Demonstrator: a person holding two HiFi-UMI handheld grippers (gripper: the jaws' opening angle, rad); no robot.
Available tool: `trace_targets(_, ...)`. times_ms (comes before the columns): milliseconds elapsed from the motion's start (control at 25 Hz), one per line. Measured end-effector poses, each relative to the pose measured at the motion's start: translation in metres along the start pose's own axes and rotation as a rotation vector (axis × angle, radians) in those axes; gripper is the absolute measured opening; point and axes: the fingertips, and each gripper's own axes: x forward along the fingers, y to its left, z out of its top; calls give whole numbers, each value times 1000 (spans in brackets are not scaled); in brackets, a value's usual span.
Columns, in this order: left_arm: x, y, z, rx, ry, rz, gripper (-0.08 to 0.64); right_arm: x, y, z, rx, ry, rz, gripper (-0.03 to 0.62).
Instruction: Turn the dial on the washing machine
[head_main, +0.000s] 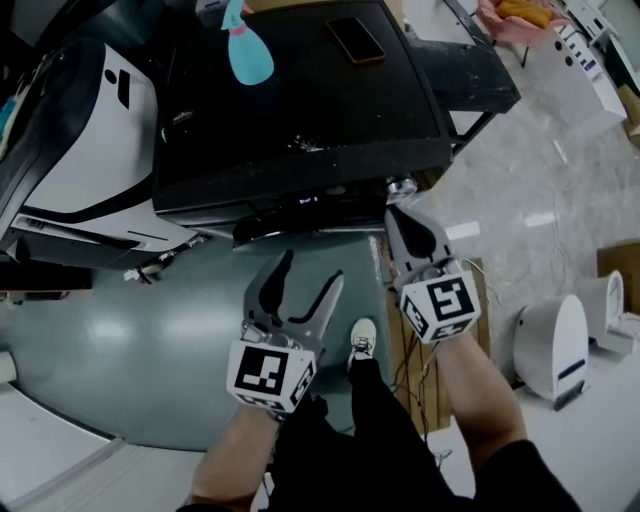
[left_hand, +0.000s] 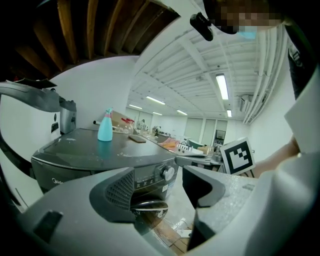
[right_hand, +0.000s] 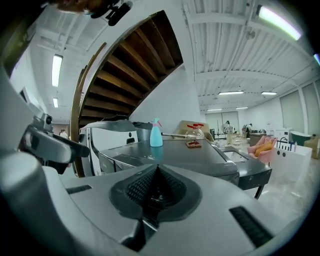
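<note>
Nearest us, our left tongs (head_main: 312, 270) stand spread with nothing between them. Our right tongs (head_main: 393, 212) are pressed together, their tips just below the round silver dial (head_main: 402, 186) at the front right corner of the dark grey washing machine (head_main: 300, 110). Farther back, a turquoise spray bottle (head_main: 248, 50) stands on its top.

Head view: spray bottle (head_main: 247, 50) cropped by the top edge; control panel (head_main: 308, 200) lettering too small to read; dial (head_main: 402, 186) seen edge-on only. Right gripper view: right gripper (right_hand: 156, 172), jaws together, conceals the washing machine (right_hand: 200, 155) front.
</note>
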Motion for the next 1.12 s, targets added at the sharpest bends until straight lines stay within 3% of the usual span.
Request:
trace_targets(160, -29, 7, 20, 23, 6, 7, 187, -15, 30, 29, 52, -18, 19, -2)
trace_targets(320, -61, 13, 41, 44, -14, 6, 13, -35, 61, 61, 67, -41, 8, -3)
trace_targets(680, -126, 23, 61, 85, -49, -105, 5, -74, 137, 102, 45, -48, -52, -3)
trace_targets(1120, -200, 20, 56, 134, -55, -297, 5, -135, 216, 107, 35, -55, -199, -3)
